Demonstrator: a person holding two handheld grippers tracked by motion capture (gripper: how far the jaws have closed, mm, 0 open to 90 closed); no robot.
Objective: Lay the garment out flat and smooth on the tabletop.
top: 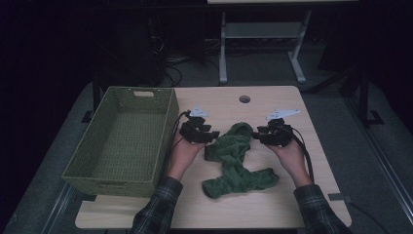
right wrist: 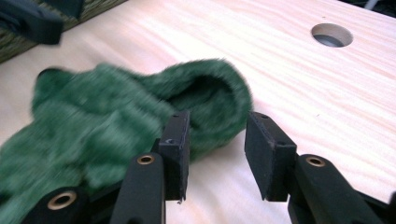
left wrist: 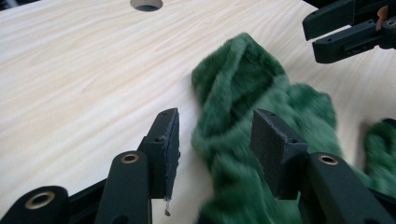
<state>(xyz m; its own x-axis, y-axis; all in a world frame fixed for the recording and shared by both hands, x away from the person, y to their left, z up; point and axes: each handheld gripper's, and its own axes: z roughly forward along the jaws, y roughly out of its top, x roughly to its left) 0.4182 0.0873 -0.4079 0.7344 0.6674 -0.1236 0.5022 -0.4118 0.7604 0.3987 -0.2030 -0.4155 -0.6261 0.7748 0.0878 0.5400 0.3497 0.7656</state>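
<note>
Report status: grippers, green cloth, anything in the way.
Left gripper open, right gripper open. Green cloth crumpled on table, not gripped. Basket at left, nothing blocking.

Pale wooden table [top: 272, 204] (round cable hole) bearing green wicker basket [top: 122, 139] and crumpled green cloth [top: 236, 161]

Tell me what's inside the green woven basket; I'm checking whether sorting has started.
Nothing lies on the visible floor of the green woven basket. Its near wall hides the strip of floor just behind it. The fuzzy green cloth lies on the light wooden table.
</note>
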